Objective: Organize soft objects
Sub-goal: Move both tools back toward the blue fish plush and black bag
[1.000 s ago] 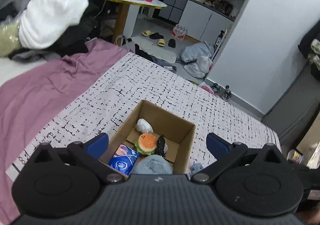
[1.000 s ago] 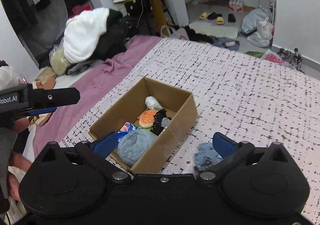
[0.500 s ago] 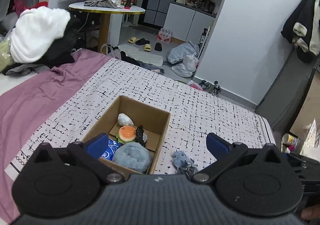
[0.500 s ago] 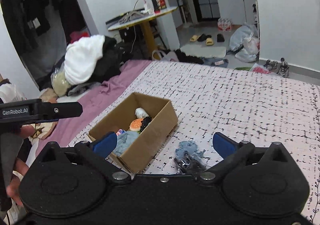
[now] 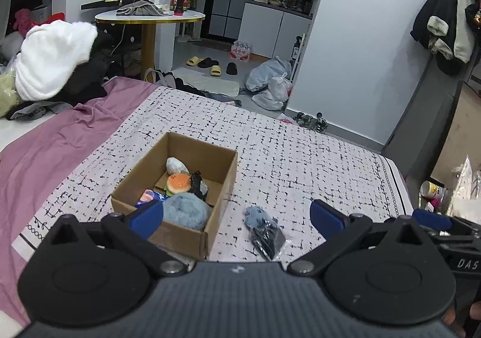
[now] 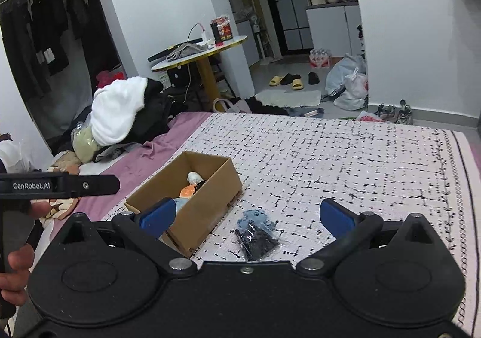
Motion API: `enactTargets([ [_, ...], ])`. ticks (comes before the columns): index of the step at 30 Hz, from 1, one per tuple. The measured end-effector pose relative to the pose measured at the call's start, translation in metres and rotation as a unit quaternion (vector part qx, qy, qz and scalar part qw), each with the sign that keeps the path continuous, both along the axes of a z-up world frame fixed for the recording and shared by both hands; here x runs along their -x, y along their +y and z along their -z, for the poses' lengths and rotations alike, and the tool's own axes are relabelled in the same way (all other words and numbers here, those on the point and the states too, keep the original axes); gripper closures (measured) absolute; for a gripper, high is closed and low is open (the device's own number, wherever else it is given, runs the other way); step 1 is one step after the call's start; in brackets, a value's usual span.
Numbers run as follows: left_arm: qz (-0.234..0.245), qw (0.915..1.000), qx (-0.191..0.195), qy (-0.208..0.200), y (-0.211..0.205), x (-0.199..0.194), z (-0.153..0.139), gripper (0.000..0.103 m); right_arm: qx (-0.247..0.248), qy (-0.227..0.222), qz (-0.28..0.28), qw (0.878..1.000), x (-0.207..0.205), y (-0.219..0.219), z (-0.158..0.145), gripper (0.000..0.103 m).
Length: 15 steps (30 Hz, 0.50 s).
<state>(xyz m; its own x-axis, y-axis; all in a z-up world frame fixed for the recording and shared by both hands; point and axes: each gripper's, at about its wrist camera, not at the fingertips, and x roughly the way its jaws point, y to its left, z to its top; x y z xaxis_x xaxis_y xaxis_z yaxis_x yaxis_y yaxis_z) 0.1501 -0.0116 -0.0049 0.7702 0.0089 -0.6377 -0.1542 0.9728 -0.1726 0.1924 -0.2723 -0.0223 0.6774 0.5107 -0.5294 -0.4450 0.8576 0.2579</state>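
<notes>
Left wrist view: both grippers, left gripper and right gripper, hover with jaws spread above the bed, cardboard box beside a blue plush.

My left gripper's finger covers part of the blue packet in the box. In the right view the box wall hides most of the toys, and my finger hides the box's near corner. The black bag runs under my gripper body. My hand is cut off by the edge.
</notes>
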Motion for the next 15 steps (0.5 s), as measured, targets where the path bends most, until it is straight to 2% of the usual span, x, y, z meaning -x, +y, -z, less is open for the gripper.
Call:
enactTargets([
  [5,0.002,1.0000,0.001,0.002,-0.007,0.014,0.001,0.000,0.014,-0.020,0.019,1.000,0.020,-0.008,-0.006,0.000],
  [15,0.009,0.9999,-0.006,0.001,-0.018,0.039,0.012,0.000,0.022,-0.028,0.028,0.999,0.054,-0.016,-0.002,0.000],
])
